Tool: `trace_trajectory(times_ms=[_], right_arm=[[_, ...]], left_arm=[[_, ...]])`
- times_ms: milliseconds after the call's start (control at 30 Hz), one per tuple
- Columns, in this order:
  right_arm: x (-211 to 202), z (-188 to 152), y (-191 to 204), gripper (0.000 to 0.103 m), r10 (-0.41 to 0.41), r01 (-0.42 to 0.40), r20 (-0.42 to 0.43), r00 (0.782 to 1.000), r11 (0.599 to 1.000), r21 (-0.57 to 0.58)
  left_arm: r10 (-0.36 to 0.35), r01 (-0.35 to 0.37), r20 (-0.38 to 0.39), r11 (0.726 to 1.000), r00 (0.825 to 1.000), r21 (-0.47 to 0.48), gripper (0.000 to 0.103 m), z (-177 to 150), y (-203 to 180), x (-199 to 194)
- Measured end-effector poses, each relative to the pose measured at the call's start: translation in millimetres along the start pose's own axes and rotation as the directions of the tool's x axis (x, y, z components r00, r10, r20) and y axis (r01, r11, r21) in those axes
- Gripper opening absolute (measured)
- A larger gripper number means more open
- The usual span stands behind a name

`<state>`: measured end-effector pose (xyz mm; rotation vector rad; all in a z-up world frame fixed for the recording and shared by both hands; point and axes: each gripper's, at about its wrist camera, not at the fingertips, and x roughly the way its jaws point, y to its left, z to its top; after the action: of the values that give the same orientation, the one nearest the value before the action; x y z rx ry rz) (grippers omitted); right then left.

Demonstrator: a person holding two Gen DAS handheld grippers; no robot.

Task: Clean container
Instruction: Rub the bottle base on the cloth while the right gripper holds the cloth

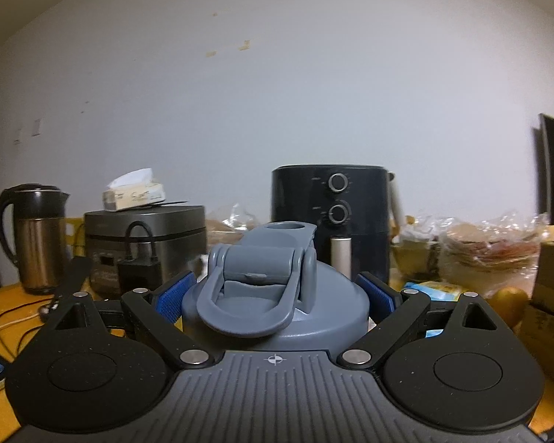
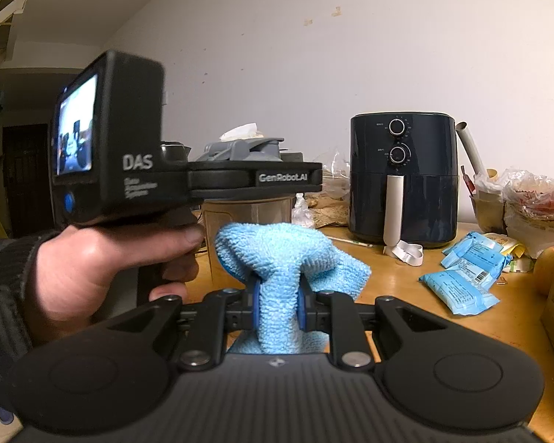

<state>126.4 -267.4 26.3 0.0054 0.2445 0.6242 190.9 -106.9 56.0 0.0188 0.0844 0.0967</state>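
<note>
The left tongs (image 1: 275,295) clamp the grey-lidded container (image 1: 277,310) at its lid, holding it upright above the wooden counter (image 2: 406,280). The right tongs (image 2: 280,304) pinch a blue cloth (image 2: 280,258) just beside the container's clear body

Each gripper has a ribbed grey base across the bottom of the frame, marked with a small white crosshair, flanked by two round black discs. Black linkage arms with silver screw heads run up to black fingers (image 1: 380,295) faced with blue ribbed pads. The left gripper (image 2: 255,179), seen left of centre, is black, bearing a lit screen, a blue button, and white "DAS" and "GenRobot.AI" lettering. The left hand (image 2: 103,273) wears a dark knit sleeve (image 2: 3,295).
</note>
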Motion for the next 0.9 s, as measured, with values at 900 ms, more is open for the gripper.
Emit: trace_trajectory(times_ms=[900], right_arm=[[5.5,2.1,2.7,0.017,0.000,0.000,-0.002,1.000,1.000,0.003]], left_arm=[[-0.406,0.405,0.010,0.914,0.914,0.033,0.094,-6.8,41.5,14.8]])
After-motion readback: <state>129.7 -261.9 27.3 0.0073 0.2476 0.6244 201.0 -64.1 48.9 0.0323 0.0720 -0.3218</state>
